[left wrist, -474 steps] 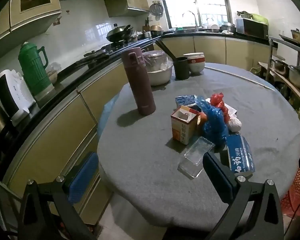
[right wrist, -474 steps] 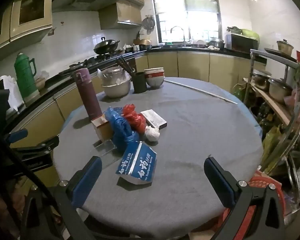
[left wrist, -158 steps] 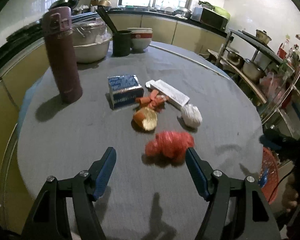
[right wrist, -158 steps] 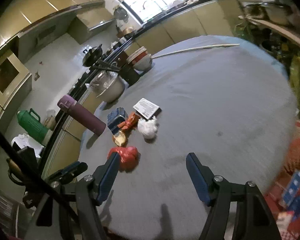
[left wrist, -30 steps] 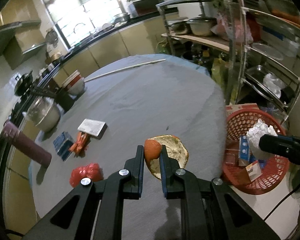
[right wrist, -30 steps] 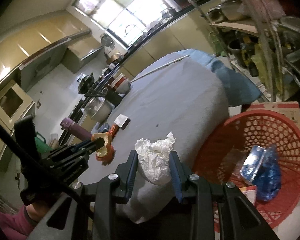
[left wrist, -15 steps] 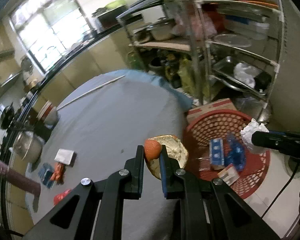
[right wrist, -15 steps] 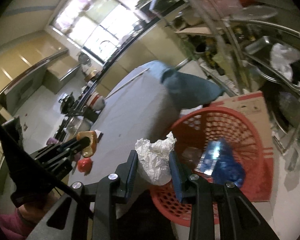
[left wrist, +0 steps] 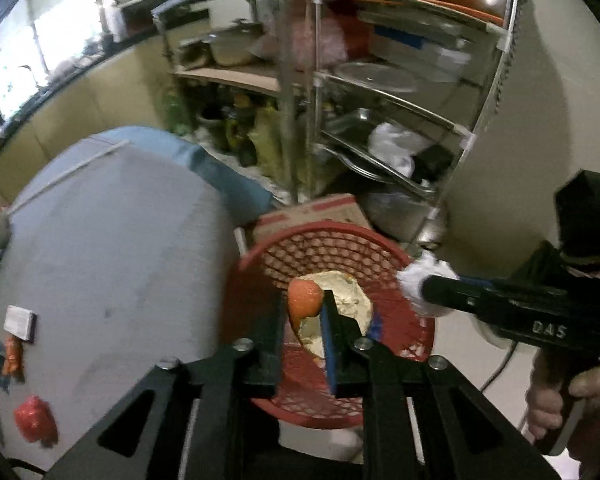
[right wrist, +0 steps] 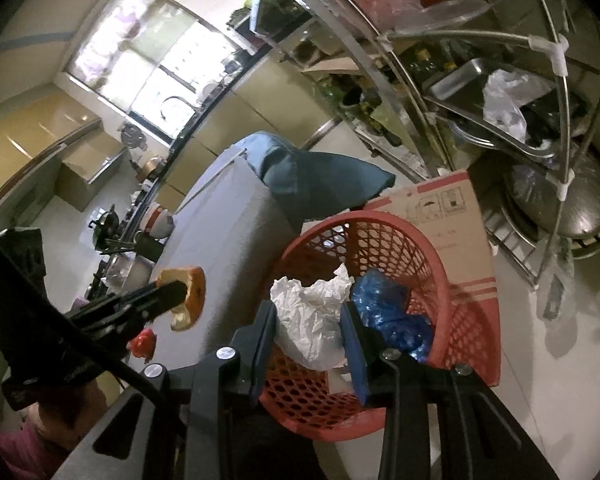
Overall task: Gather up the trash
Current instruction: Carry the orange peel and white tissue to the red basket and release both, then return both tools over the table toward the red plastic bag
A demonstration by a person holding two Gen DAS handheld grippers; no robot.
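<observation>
My left gripper hangs over the red mesh basket with an orange peel between its fingers; its jaws are opening and the peel still sits against the pads. The right gripper carries a crumpled white paper ball above the same basket, and its jaws are opening too. A blue plastic bag lies inside the basket. On the grey table rest a red bag, orange scraps and a small white box.
The basket stands on the floor by the table's edge, against a cardboard box. Just behind rises a metal rack with pots and trays. A person's hand grips the right tool. Bowls and a flask stand at the table's far side.
Both grippers have swung from above the table's edge to over the basket and tilted further down. The left jaws have parted a little around the peel.
</observation>
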